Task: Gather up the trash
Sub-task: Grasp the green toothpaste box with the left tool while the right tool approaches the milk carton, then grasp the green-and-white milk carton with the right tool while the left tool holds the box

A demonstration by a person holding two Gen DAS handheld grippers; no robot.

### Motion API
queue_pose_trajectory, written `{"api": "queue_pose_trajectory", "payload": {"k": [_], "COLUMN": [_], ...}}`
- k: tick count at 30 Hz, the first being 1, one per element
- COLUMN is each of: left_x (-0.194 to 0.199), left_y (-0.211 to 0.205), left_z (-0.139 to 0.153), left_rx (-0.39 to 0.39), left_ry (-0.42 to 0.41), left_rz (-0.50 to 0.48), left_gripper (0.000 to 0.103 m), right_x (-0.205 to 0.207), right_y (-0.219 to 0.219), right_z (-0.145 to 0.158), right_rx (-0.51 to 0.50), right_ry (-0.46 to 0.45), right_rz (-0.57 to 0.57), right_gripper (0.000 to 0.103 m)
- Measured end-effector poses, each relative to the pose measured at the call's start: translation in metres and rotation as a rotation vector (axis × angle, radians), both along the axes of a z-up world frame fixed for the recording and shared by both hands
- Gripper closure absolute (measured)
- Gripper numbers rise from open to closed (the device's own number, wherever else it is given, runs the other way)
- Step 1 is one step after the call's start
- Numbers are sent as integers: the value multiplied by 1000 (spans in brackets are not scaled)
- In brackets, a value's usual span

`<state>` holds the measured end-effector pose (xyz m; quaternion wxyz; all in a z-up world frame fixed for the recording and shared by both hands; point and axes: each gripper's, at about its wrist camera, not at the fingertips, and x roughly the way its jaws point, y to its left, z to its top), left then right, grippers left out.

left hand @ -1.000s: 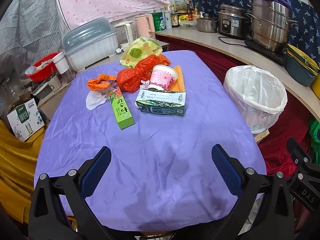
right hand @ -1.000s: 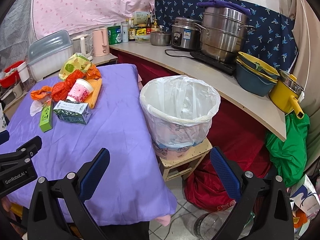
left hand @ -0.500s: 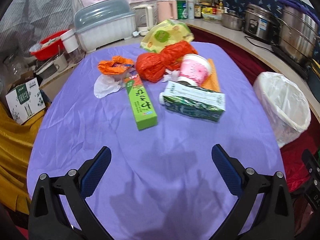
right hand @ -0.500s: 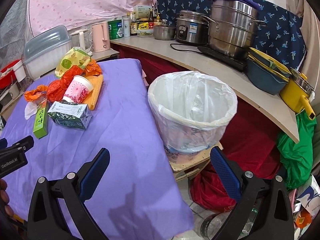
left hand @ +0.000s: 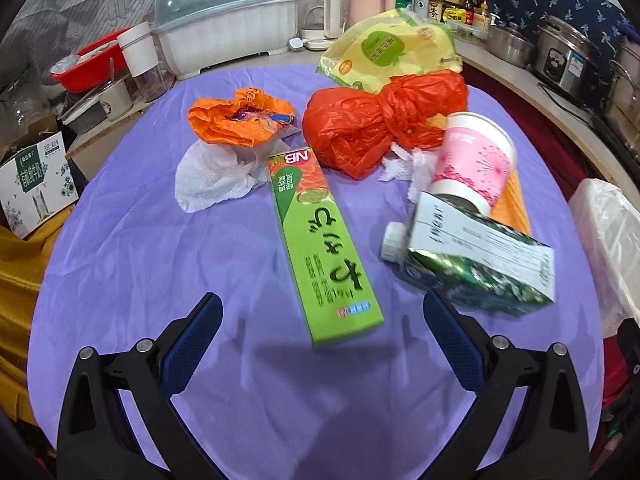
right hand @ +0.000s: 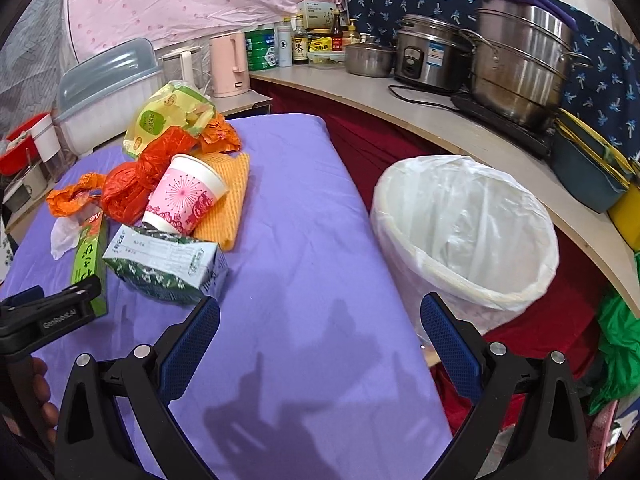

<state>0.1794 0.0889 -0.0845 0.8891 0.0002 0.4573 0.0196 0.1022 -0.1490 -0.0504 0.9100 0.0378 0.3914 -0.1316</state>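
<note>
Both claws stand with their blue pads wide apart and hold nothing: the left claw [left hand: 322, 340] hovers low over the near end of the green box, the right claw [right hand: 320, 340] over bare cloth between the trash pile and the bin.

Largest is the table [right hand: 304, 216], draped in purple cloth. Right of it, just beside its edge, stands the bin [right hand: 464, 232] lined with a white bag. On the table's far half lies the trash, bunched together: a yellow snack bag [left hand: 390, 50] farthest, a knotted red plastic bag [left hand: 372, 128] near it, a green-and-white carton [left hand: 480, 264] lying on its side at the right, a long green box [left hand: 324, 248] pointing toward the left claw, a pink paper cup [left hand: 472, 164] tipped against the carton, an orange wrapper [left hand: 240, 120] at the left, and a crumpled white tissue [left hand: 212, 180] touching it.
</note>
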Motion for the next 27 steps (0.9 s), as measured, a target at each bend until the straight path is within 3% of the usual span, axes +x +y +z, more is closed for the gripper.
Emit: {"api": "queue_pose_trajectory", "payload": {"k": [5,15,22,27], "left_x": [18,23,19,12], "left_y": [1,13,22,23], "left_z": [-15,-24,-22,-20], "left_rx": [5,-30,-67,-71], "left_ry": [29,67,71,77], "left_rz": [-5,-46,-42,-49], "left_gripper": [9,57,63,63], "right_x": [25,64,95,105], "right_y": [12,43,55,61], "right_z": [-7,-8,-11,-29], "right_rx": [18,73,138,191], "right_ry": [7,-15,-7,57], "right_rz": [31,157,227,272], "right_gripper": [7,7,8,17]}}
